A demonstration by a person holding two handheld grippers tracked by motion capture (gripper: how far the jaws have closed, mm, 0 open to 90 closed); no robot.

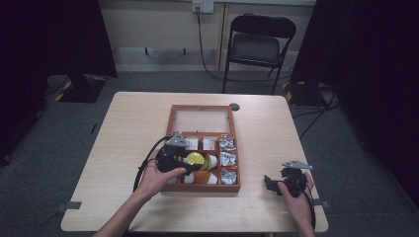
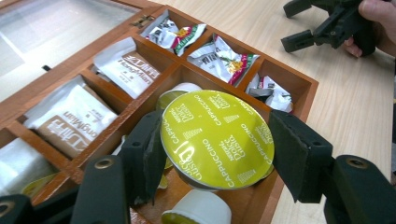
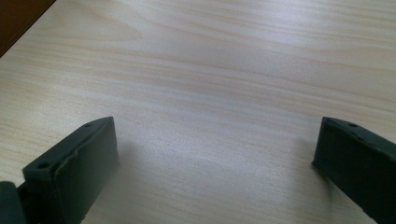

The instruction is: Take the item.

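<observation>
Left gripper view: left tool (image 2: 217,154) grips a capsule (image 2: 217,140) over the box (image 2: 289,84), mid-transfer; next, carry it clear or seat it. Right tool (image 3: 215,168) rests wide on the bench (image 3: 210,70).

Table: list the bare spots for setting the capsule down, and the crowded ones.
Free: the table left of the wooden box, and the strip between the box and the right gripper. Crowded: the box compartments, full of sachets and capsules; the left gripper holds the yellow-lidded capsule over them.
</observation>
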